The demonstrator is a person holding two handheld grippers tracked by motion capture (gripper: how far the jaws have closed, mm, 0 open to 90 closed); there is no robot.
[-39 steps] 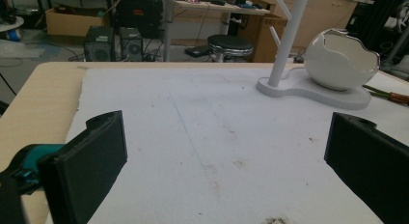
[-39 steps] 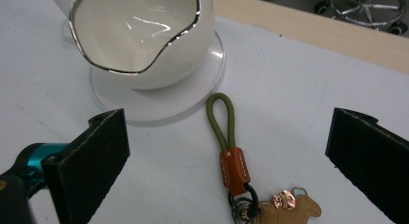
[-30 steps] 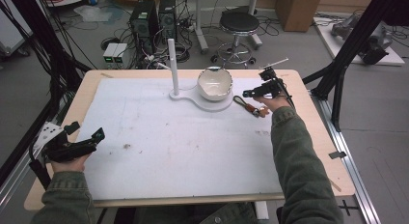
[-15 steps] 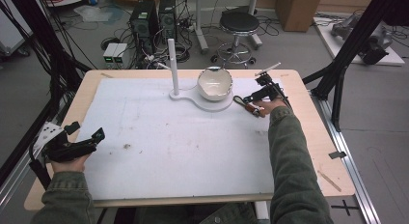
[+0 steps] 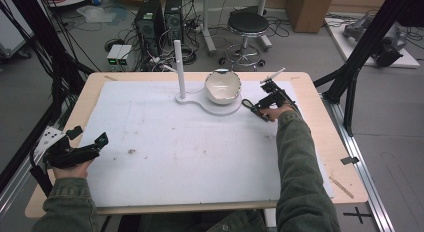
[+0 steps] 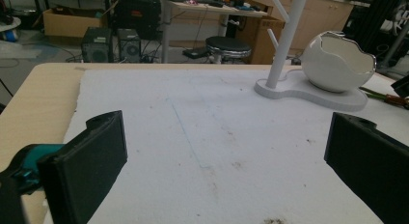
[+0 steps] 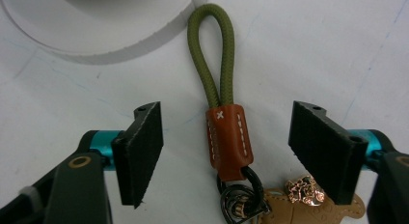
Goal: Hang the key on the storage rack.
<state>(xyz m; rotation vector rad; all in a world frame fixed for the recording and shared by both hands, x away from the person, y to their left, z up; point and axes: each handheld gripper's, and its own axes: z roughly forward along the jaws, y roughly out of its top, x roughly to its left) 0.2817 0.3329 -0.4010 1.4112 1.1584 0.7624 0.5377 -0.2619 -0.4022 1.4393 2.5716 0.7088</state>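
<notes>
glossy white bowl (image 6: pixel 340 60), matt foam mat (image 5: pixel 200 142) (stained), stitched leather keychain tab (image 7: pixel 229 142).

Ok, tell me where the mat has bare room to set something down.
Free: the mat between the left gripper and the right sleeve. Crowded: the far edge, with the stand, bowl, keychain and right gripper.
</notes>
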